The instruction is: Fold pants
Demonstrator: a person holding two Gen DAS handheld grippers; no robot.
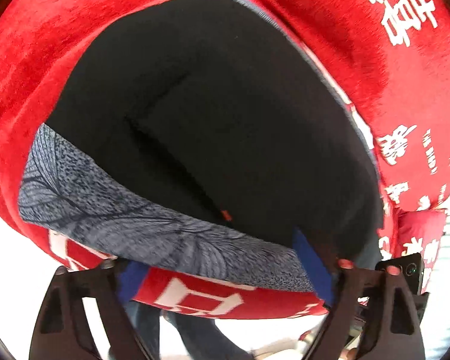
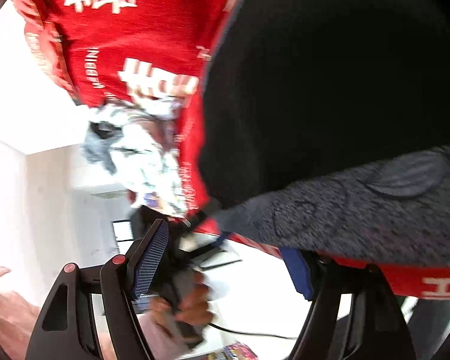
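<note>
The pants (image 1: pixel 213 114), black with a grey patterned band, are spread on a red printed cover (image 1: pixel 330 36), and their near edge runs crosswise just ahead of both tools. The left gripper (image 1: pixel 222 273) is seen open, the grey band lying between its blue pads without being pinched. The right gripper (image 2: pixel 225 267) is likewise open, with the band's edge draped over its right finger only.
</note>
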